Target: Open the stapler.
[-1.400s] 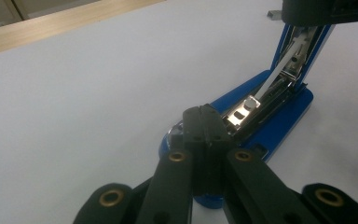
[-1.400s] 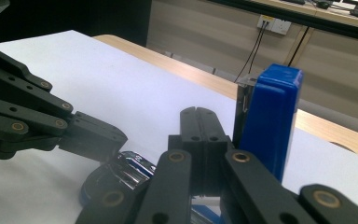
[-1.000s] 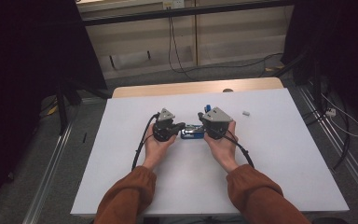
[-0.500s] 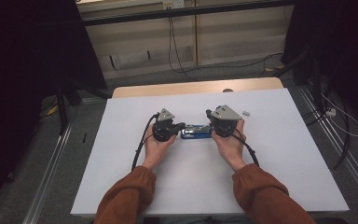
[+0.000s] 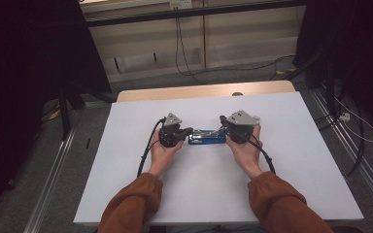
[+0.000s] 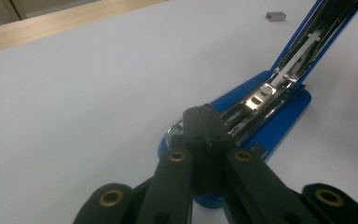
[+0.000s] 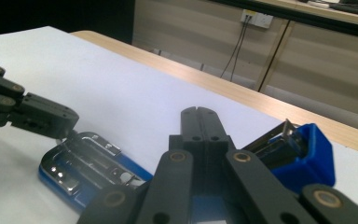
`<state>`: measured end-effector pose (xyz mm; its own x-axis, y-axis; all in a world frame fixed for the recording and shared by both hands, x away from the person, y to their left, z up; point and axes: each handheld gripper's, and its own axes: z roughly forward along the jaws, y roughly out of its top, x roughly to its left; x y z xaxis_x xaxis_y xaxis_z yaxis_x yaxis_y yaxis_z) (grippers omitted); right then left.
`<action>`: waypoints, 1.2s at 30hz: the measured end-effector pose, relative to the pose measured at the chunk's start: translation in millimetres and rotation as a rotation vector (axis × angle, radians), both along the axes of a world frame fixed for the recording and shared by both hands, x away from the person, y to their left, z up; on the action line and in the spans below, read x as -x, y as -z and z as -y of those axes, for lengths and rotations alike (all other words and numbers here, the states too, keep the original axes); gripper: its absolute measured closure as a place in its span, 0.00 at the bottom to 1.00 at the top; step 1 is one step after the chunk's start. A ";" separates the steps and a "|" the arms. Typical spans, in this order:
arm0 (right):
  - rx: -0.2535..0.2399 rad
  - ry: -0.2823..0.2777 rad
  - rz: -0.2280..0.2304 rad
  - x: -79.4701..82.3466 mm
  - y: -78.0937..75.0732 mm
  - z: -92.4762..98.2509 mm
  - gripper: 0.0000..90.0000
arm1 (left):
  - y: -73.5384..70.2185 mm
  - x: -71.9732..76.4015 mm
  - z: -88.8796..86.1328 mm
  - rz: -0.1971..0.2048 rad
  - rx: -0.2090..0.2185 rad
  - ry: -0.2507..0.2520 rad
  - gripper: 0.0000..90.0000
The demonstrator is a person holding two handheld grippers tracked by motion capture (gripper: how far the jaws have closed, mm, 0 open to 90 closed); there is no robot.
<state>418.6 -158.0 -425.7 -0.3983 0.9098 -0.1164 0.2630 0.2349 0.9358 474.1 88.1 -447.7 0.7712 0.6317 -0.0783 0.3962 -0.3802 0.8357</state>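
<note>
On the white table, the right gripper (image 5: 222, 127), pressed together, has swung the blue stapler's (image 5: 206, 138) top farther open.

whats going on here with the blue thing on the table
A person works on a blue stapler on the white table with a gripper in each hand. The left gripper, jaws shut, presses on the stapler's front end. The right gripper, also shut, is at the hinge end, where the top arm is swung up and open. A small strip of staples lies apart.
</note>
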 end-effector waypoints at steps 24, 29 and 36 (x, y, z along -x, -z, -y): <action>0.013 0.002 -0.049 4.5 6.6 34.6 1.00 | 0.0 0.2 0.2 0.000 0.000 -0.001 1.00; 0.021 -0.026 -0.049 7.3 5.6 39.4 1.00 | -0.1 0.4 0.5 -0.001 0.000 -0.005 1.00; 0.010 -0.020 -0.066 10.2 8.0 53.8 1.00 | -0.4 0.3 0.5 0.001 -0.003 -0.007 1.00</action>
<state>408.3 -211.8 -433.7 -0.4233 0.9006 -0.0988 0.3192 0.2503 0.9140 473.8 87.6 -447.3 0.7671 0.6371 -0.0756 0.3980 -0.3801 0.8349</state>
